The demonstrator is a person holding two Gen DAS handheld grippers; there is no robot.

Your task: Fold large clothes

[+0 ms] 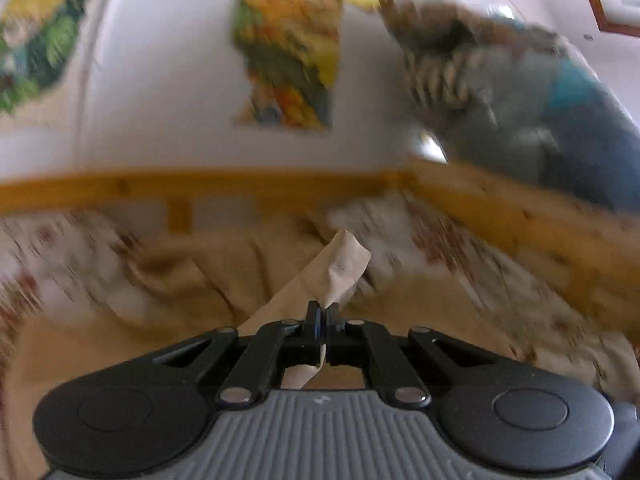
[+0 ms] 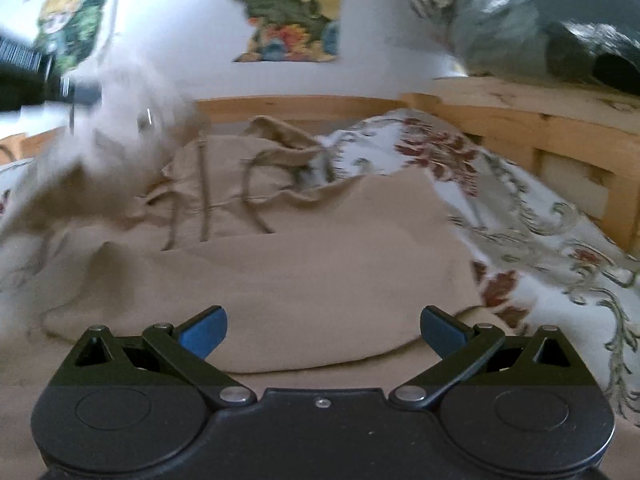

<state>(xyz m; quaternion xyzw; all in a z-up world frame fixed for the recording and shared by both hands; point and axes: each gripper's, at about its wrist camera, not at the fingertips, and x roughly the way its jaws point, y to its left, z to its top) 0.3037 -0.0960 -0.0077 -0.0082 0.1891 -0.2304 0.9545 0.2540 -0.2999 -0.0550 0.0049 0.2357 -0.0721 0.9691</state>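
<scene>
Two wrist views look across a bed (image 2: 532,216) covered by a white sheet printed with red and green flowers, inside a pale wooden frame (image 2: 520,120). A large beige hooded garment (image 2: 320,264) lies spread over the sheet, its hood and drawstrings bunched toward the far headboard. In the left view, the left claw (image 1: 323,314) is pinched fully together on a fold of this beige cloth: a creased flap stands up just beyond the fingertips and a small tail hangs below them, while the rest of the garment lies blurred on the bed beneath and ahead. In the right view, the right claw (image 2: 323,330) is spread wide with its blue pads (image 2: 208,330) well apart and nothing between them; it hovers low over the near part of the garment, whose folded lower edge lies directly ahead of and under the fingers. At the left edge of that view, a dark blurred shape with a smear of pale cloth is probably the other claw lifting the fabric, though the blur makes this uncertain. Colourful cartoon posters (image 2: 288,12) hang on the white wall behind, and a heap of bags and textiles (image 1: 520,92) sits past the bed's right corner.
</scene>
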